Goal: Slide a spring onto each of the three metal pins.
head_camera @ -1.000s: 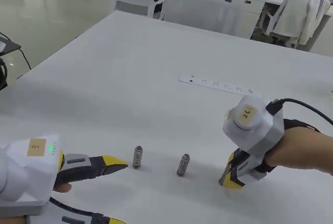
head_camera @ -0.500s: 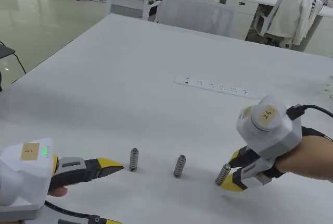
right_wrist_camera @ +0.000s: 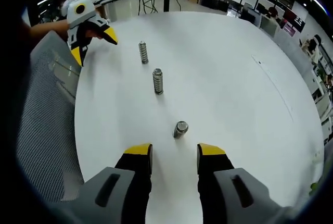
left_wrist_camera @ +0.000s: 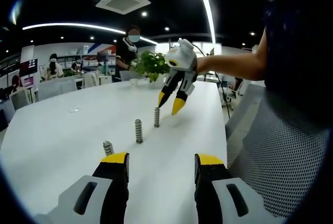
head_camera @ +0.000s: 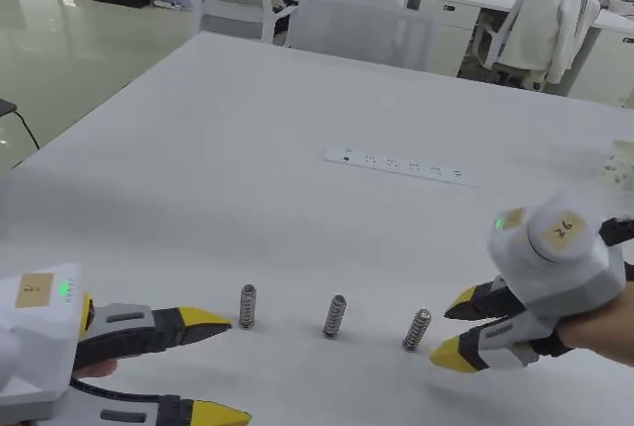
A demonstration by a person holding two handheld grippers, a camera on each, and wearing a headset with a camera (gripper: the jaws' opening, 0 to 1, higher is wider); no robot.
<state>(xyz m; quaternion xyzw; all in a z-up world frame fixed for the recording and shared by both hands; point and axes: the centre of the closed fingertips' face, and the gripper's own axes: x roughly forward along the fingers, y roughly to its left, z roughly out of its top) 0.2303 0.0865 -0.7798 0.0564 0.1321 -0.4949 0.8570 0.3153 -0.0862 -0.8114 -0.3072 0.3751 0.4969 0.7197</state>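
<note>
Three springs stand in a row on the white table (head_camera: 198, 149), each with its long axis vertical and its top end pointing straight up. The row runs from 9 o'clock to 3 o'clock across the head view: the left spring (head_camera: 247, 305), the middle spring (head_camera: 335, 316) and the right spring (head_camera: 417, 330), well apart from one another and evenly spaced. Each is a short column of tight grey metal coils. In the right gripper view the right spring (right_wrist_camera: 180, 128) shows a smooth round metal end at its top. I cannot tell how much of a pin runs inside the coils.

A white power strip (head_camera: 401, 165) lies flat at 12 o'clock from the row, well apart from it, with its long side roughly parallel to the row.

The left gripper (head_camera: 230, 367) sits at 8 o'clock from the left spring, its yellow-tipped jaws spread wide and holding nothing, with the upper tip just beside that spring. In the left gripper view the left spring (left_wrist_camera: 108, 148) stands at 11 o'clock from the jaw tips.

The right gripper (head_camera: 444, 332) is at 3 o'clock from the right spring, its tips just beside it and not touching. Its jaws are parted with nothing between them. In the right gripper view the right spring stands at 12 o'clock from the gap, just past the tips.
</note>
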